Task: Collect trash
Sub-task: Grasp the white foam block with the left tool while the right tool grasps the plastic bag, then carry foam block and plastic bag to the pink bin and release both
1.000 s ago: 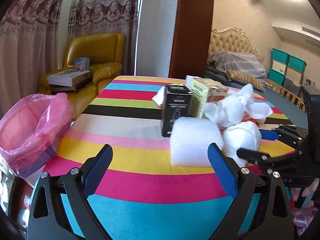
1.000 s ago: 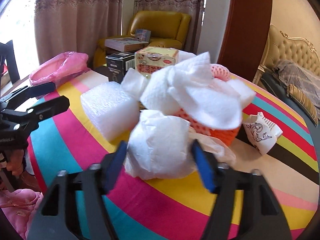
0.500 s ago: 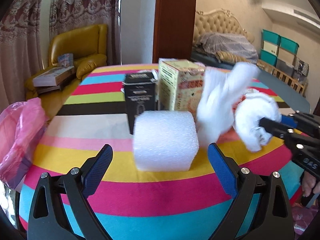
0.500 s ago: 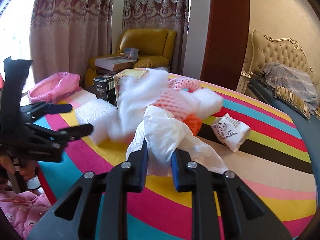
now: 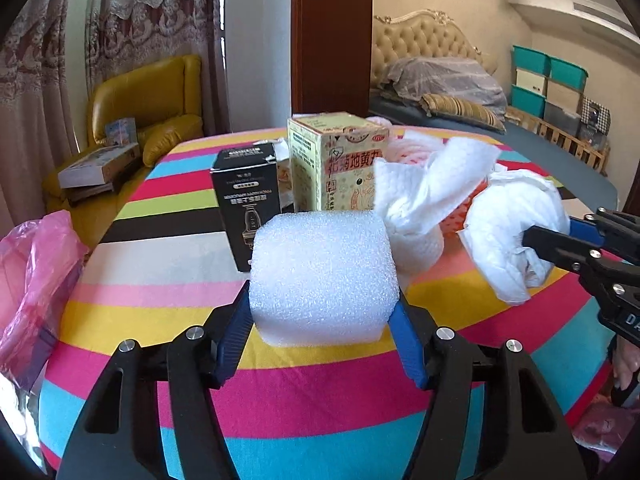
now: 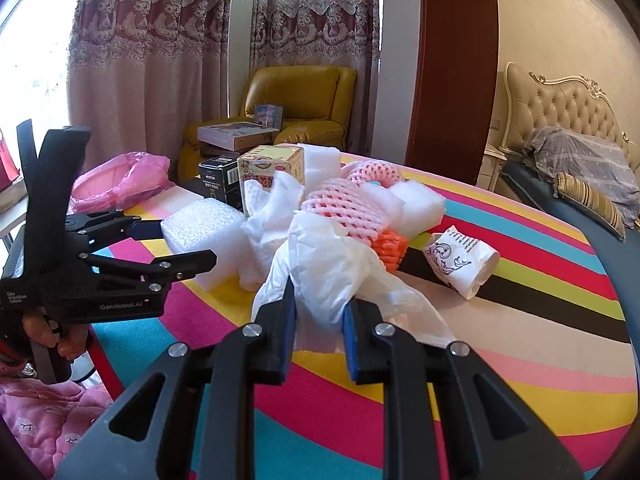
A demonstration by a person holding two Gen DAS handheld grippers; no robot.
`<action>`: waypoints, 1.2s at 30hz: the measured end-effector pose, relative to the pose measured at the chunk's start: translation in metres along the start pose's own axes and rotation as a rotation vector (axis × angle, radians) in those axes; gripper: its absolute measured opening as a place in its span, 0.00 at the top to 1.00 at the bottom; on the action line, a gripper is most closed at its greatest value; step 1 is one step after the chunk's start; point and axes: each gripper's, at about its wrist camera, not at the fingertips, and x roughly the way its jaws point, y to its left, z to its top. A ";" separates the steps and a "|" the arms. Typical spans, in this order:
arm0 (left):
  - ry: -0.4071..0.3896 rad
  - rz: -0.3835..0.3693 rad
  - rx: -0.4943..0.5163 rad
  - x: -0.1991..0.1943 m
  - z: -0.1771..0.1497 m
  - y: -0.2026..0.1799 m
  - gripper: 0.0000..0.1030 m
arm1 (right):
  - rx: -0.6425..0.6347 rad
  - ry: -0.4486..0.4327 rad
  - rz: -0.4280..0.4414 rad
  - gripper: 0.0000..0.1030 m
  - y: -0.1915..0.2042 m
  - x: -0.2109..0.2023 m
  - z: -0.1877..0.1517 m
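Note:
A white foam block (image 5: 324, 268) sits on the striped table (image 5: 320, 400). My left gripper (image 5: 322, 302) straddles it, jaws closing, with both blue pads against its sides. The right wrist view shows the same block (image 6: 200, 232) in the left gripper (image 6: 186, 243). My right gripper (image 6: 318, 300) is shut on a crumpled white plastic bag (image 6: 328, 264). In the left wrist view, that bag (image 5: 512, 224) hangs from the right gripper (image 5: 548, 232) at the right. A bin lined with a pink bag (image 5: 32, 280) stands off the table's left edge.
Behind the block stand a black box (image 5: 246, 196) and a yellow box (image 5: 336, 164). White paper (image 5: 424, 196), pink foam net (image 6: 344, 204), orange net (image 6: 394, 248) and a printed paper wrapper (image 6: 460, 258) lie mid-table. A yellow armchair (image 6: 304, 104) stands behind it.
The left gripper came up to the foam block and closed its wide jaws onto it. The right gripper closed on the white bag and drew it back a little.

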 end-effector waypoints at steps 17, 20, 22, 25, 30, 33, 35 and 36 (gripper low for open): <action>-0.211 0.020 -0.045 -0.056 -0.009 0.003 0.42 | -0.031 -0.063 0.023 0.81 0.016 -0.014 0.001; -0.229 0.021 -0.049 -0.059 -0.009 0.004 0.42 | -0.035 -0.070 0.026 0.81 0.018 -0.015 0.001; -0.232 0.024 -0.050 -0.060 -0.010 0.004 0.42 | -0.037 -0.077 0.029 0.80 0.020 -0.017 0.001; -0.236 0.032 -0.054 -0.062 -0.011 0.006 0.42 | -0.044 -0.095 0.040 0.80 0.023 -0.022 0.002; -0.255 0.053 -0.059 -0.068 -0.014 0.008 0.42 | -0.057 -0.112 0.053 0.80 0.028 -0.025 0.005; -0.271 0.071 -0.066 -0.073 -0.017 0.013 0.42 | -0.064 -0.116 0.059 0.80 0.032 -0.026 0.006; -0.282 0.080 -0.075 -0.077 -0.018 0.017 0.42 | -0.072 -0.119 0.067 0.80 0.035 -0.026 0.008; -0.286 0.083 -0.077 -0.079 -0.019 0.018 0.42 | -0.076 -0.120 0.069 0.80 0.035 -0.026 0.009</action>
